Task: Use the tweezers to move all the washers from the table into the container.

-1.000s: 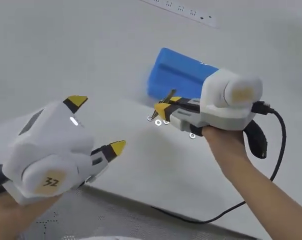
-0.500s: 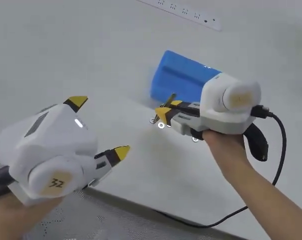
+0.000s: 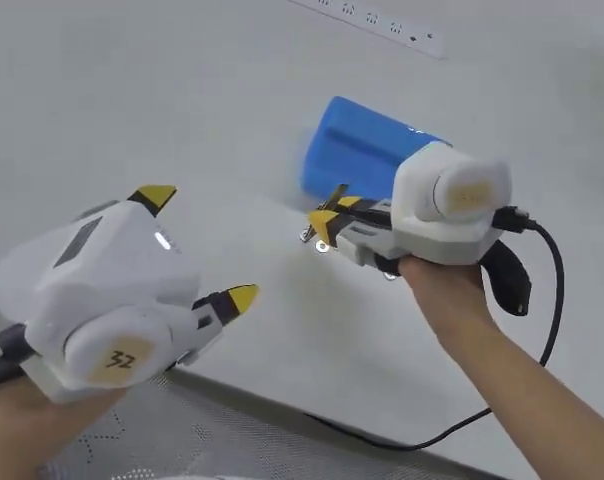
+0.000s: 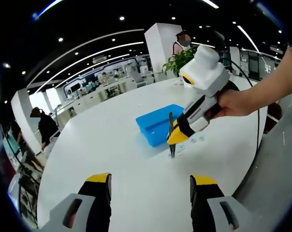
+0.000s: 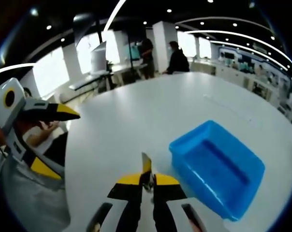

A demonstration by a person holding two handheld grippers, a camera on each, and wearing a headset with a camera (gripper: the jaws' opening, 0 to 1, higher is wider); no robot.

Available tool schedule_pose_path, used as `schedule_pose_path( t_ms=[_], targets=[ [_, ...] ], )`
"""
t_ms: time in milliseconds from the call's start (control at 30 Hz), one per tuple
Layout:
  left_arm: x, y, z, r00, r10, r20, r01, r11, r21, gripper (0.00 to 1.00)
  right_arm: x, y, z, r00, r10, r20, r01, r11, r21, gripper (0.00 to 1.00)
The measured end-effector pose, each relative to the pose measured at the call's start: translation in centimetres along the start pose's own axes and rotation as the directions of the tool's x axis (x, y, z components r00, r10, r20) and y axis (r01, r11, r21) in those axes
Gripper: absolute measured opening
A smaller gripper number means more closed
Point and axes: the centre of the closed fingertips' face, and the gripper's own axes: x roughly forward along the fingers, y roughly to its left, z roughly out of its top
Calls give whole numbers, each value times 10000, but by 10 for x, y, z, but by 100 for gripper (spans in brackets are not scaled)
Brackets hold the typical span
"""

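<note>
Washers: several lie loose on the table, directly under the tips of my right claw and just short of the container.

Container: blue and open-topped. It sits just beyond that claw, to the right of its tips in the right gripper view. I cannot tell whether any washer lies inside.

Tweezers: the right claw's jaws are pressed together on them. They stand near upright, points down at the table among the washers. I cannot tell whether the points grip a washer.

Left claw: jaws spread wide. It is well apart from the right claw, nearer my body, and faces the tweezers.

A black cable trails from the rear of the right claw.
</note>
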Motion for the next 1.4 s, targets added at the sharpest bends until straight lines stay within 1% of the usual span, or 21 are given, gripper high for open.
schedule_pose_path(
  t_ms=[67, 167, 267, 300, 367, 400, 533, 633, 700, 733, 800, 867, 933, 1033, 1100, 1167, 1200, 1267, 1300, 1367, 1400],
  targets=[
    [0, 0, 0, 10000, 40, 17, -40, 10000, 63, 66, 0, -1, -1, 9999, -107, 63, 109, 9990, -431, 4],
    [0, 0, 0, 10000, 52, 7, -52, 9999, 143, 66, -1, 2, -1, 10000, -59, 36, 60, 9990, -437, 3],
    [0, 0, 1, 10000, 82, 46, -83, 9997, 222, 66, -1, 2, -2, 9999, -140, -96, 132, 9969, -778, 3],
    [0, 0, 1, 10000, 85, 47, -86, 9997, 245, 66, -1, 2, -2, 9999, -109, -124, 100, 9970, -767, 3],
    [0, 0, 2, 9999, 108, 52, -109, 9995, 282, 66, 0, 6, -3, 9996, 146, -247, -160, 9982, -578, 3],
    [0, 0, 2, 9999, 116, 50, -117, 9995, 292, 66, 0, 6, -2, 9996, 108, -262, -124, 9979, -630, 3],
    [0, 1, 3, 9998, 191, 90, -194, 9991, 366, 66, -6, 8, 8, 9998, 173, -138, -183, 9970, -754, 3],
    [0, 1, 2, 9998, 183, 58, -185, 9991, 369, 67, -11, 10, 18, 9996, 231, -151, -244, 9952, -945, 3],
    [2, -3, 1, 10000, -24, 13, 24, 9999, 158, 72, -15, 13, 23, 9990, 387, -211, -406, 9943, -984, 3],
    [2, -2, 1, 10000, -10, 26, 9, 9999, 152, 74, -17, 14, 26, 9989, 414, -205, -433, 9935, -1053, 3],
    [2, -2, 1, 10000, 2, 40, -3, 9999, 161, 73, -21, 15, 29, 9990, 406, -187, -425, 9919, -1195, 3],
    [2, -3, 3, 9999, -67, 116, 67, 10000, 38, 75, -25, 16, 33, 9989, 425, -174, -444, 9911, -1256, 3],
    [2, -2, 3, 9999, -11, 154, 11, 10000, -21, 78, -29, 15, 37, 9990, 427, -123, -440, 9907, -1290, 3],
    [1, 4, 5, 9991, 331, 259, -329, 9994, -59, 85, -35, 9, 45, 9998, 205, 39, -197, 9887, -1487, 3],
    [0, 6, 7, 9985, 432, 347, -428, 9990, -103, 86, -38, 3, 53, 9998, 82, 207, -51, 9897, -1433, 3],
    [-1, 8, 11, 9967, 533, 614, -518, 9983, -254, 90, -40, -3, 60, 9991, -93, 413, 149, 9903, -1385, 4],
    [-1, 9, 13, 9955, 602, 734, -571, 9974, -441, 93, -41, -7, 64, 9984, -228, 517, 298, 9900, -1380, 4],
    [-1, 10, 14, 9947, 610, 825, -557, 9963, -659, 98, -41, -15, 68, 9970, -433, 636, 516, 9895, -1348, 4],
    [-1, 11, 14, 9945, 607, 850, -545, 9958, -729, 99, -41, -16, 69, 9969, -430, 655, 514, 9898, -1330, 4],
    [-1, 13, 12, 9948, 708, 735, -650, 9948, -780, 99, -41, -22, 73, 9950, -541, 834, 633, 9916, -1126, 4],
    [-1, 15, 13, 9933, 806, 823, -739, 9939, -822, 99, -40, -26, 75, 9937, -645, 914, 740, 9918, -1043, 4]
  ],
)
